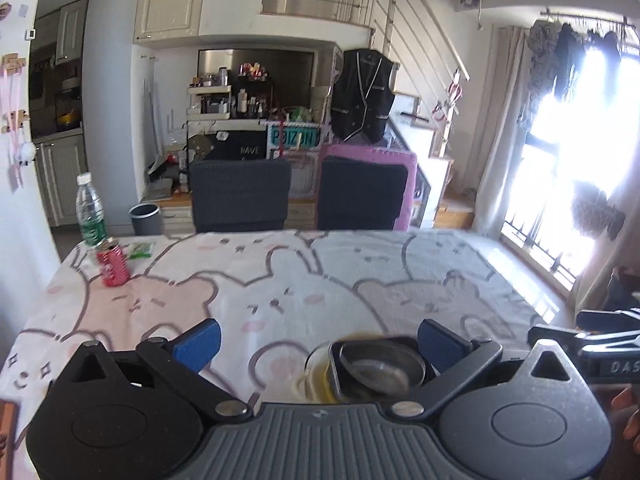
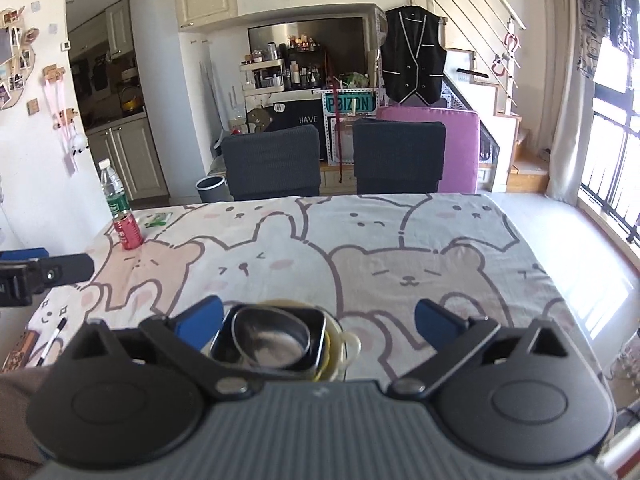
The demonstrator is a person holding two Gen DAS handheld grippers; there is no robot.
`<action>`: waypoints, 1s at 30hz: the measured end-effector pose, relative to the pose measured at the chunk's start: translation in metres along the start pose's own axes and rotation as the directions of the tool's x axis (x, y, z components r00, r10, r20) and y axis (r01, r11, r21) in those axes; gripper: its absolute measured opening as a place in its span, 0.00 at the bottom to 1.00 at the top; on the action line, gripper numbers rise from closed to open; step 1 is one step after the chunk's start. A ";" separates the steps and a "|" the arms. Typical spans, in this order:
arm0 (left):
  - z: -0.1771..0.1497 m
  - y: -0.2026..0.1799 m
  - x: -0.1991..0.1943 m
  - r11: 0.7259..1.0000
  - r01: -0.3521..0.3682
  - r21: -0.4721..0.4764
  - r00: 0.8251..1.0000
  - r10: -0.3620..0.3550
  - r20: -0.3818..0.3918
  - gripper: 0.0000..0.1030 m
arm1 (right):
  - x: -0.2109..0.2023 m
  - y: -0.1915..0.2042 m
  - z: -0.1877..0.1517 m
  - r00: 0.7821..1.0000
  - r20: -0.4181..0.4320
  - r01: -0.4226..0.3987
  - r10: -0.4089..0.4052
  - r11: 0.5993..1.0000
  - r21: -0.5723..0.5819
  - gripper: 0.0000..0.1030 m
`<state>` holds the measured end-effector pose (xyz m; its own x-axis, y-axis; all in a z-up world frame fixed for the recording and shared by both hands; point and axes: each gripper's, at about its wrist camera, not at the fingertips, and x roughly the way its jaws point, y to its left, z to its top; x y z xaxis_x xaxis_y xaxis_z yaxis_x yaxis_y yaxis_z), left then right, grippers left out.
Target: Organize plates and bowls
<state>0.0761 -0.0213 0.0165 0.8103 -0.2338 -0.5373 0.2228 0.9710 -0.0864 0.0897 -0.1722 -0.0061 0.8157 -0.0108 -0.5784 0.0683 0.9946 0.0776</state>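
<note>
Hovering: left gripper point(image 1: 318, 340), right gripper point(image 2: 318, 318), both wide, empty. Stack (steel bowl point(image 2: 272, 338) in square dish, glass plate beneath) near table edge; careless nudge could topple it.

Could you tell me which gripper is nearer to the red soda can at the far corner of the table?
Left. The left gripper is on the red soda can's side; the right gripper sits farther across. Both are well short of it.

Left hand-held gripper point(image 1: 318, 344): grey ribbed body, two black rounded housings with raised discs, black link arms on silver pivot screws, blue finger pads point(image 1: 200, 342). Right hand-held gripper point(image 2: 318, 322): same build, blue pads point(image 2: 434, 320). White "DAS" lettering on its black side, seen from the left wrist.
</note>
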 end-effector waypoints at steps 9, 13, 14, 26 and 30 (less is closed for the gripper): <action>-0.051 0.003 -0.012 0.997 -0.075 0.025 0.997 0.075 -0.029 1.00 | -0.022 -0.002 -0.042 1.000 0.021 -0.013 0.013 1.000 0.009 1.00; -0.072 0.004 -0.010 0.995 -0.092 0.043 0.996 0.093 -0.020 1.00 | -0.023 -0.006 -0.058 0.999 0.034 -0.018 0.017 1.000 0.025 1.00; -0.077 0.004 -0.009 0.994 -0.101 0.046 0.995 0.102 -0.022 1.00 | -0.021 -0.006 -0.063 0.999 0.042 -0.010 0.009 1.000 0.021 1.00; -0.108 -0.001 -0.015 0.989 -0.144 0.035 0.990 0.144 0.000 1.00 | -0.024 -0.014 -0.101 0.996 0.084 0.032 -0.033 0.999 0.005 1.00; -0.110 -0.001 -0.014 0.987 -0.156 0.034 0.988 0.156 -0.001 1.00 | -0.027 -0.008 -0.109 0.992 0.118 0.060 -0.053 0.997 -0.052 1.00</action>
<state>0.0048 -0.0139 -0.0682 0.8348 -0.0790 -0.5448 0.1118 0.9934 0.0273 0.0046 -0.1686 -0.0800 0.8732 -0.0757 -0.4814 0.0867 0.9962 0.0005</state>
